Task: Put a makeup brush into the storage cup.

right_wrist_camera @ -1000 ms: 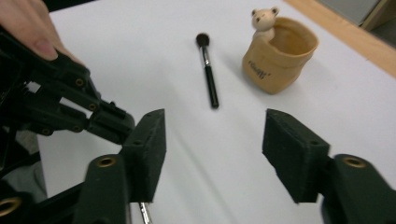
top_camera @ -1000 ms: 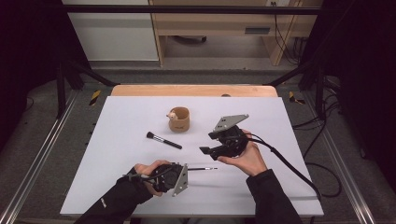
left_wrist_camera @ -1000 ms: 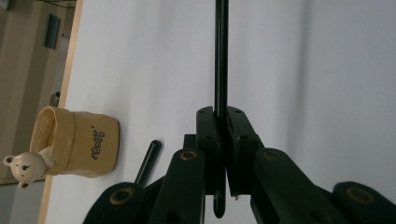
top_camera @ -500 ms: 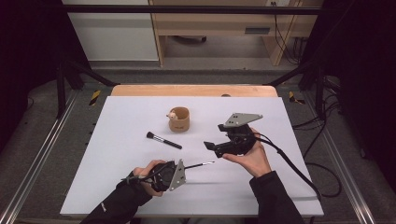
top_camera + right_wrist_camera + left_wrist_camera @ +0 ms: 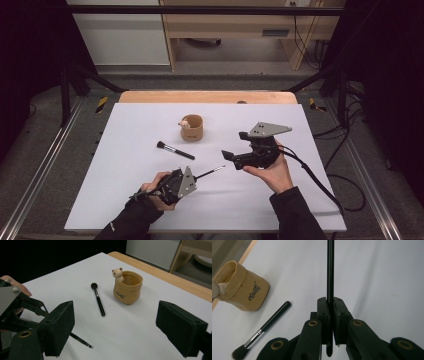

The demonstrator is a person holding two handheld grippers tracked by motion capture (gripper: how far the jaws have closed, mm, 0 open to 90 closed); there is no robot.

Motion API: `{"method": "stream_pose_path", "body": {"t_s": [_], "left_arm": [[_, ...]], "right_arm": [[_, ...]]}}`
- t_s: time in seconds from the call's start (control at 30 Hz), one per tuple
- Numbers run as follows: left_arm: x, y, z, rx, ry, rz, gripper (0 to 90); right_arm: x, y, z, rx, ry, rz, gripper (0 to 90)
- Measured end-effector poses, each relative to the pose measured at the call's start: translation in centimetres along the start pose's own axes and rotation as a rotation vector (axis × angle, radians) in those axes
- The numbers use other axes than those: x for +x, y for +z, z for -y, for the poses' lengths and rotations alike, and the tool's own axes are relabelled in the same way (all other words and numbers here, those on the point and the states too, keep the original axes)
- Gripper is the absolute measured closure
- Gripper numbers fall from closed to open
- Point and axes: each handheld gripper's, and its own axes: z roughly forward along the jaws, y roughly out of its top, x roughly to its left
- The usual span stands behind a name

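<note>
On the left of the white surface, the left hand-held gripper lies low, its jaws pressed together on a thin black brush. The brush's slim stem runs out ahead of the jaws toward the right, and its tip hangs just above the surface. Beyond it lies a larger makeup brush, flat, with its bristles to the left, untouched. Just behind that stands a tan pouch-shaped cup with a small bear figure at its rim. Further right, the right hand-held gripper is held off the surface; its jaws have just been opening and now stand spread, with nothing between them.

The step in hand looks like a hand-over just finished: the thin brush now rests with the left gripper alone. The next move likely calls for carrying it up to the cup and tipping it upright to drop in, while the right gripper goes for the larger brush.
</note>
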Motion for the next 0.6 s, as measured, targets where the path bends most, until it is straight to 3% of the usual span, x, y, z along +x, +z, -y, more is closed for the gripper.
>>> {"method": "stream_pose_path", "body": {"t_s": [0.6], "left_arm": [[0.3,0.0,0.6,-0.046,-0.227,-0.04,84.7]], "right_arm": [[0.3,0.2,1.2,-0.05,0.045,-0.017,14.1]]}}
